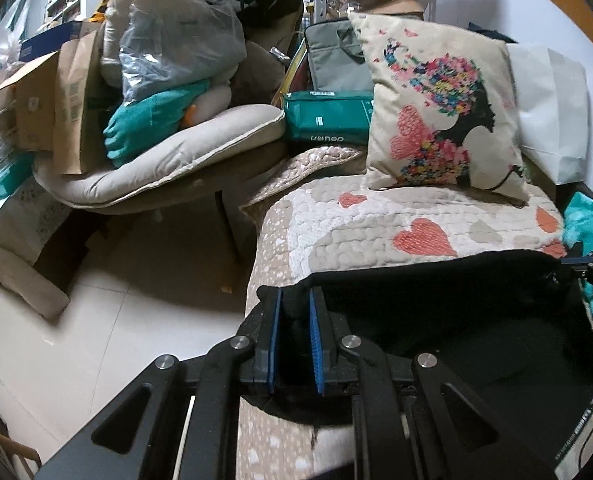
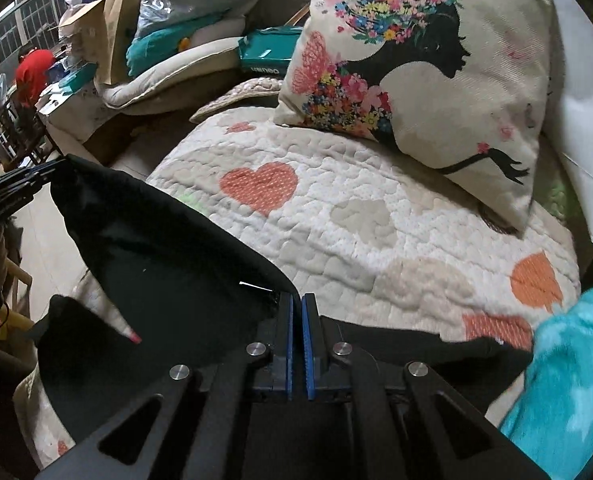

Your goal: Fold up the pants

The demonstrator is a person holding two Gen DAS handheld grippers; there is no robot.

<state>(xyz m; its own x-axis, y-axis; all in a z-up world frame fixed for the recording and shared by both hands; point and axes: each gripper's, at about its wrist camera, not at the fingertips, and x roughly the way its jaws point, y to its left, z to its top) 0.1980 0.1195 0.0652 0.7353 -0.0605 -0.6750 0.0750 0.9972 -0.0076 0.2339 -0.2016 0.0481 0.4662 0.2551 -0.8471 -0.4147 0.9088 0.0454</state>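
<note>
Pants (image 1: 436, 312), black, lie on a quilted heart-print cover (image 1: 376, 220) at the near edge of the seat, held by both tools along one raised edge. Left gripper (image 1: 296, 304) shows its blue pads narrowed onto a bunched corner of the dark cloth at the 6 o'clock position of its own view; some fabric fills the gap, so a grip is judged likely. Right gripper (image 2: 297, 308) has its pads nearly closed on the edge of the pants (image 2: 156, 256), which stretch away toward 9 o'clock, where the other tool appears at the far corner. A printed cushion (image 2: 416, 60) stands at 12 to 1 o'clock, well apart from the garment, and a turquoise blanket (image 2: 568, 380) lies at 4 o'clock, just beside it. Progress: the cloth looks doubled over and lifted along one edge, suggesting a fold under way. How many folds are finished cannot be told, since the black fabric hides its layers. Laying the edge down and smoothing appear left.
</note>
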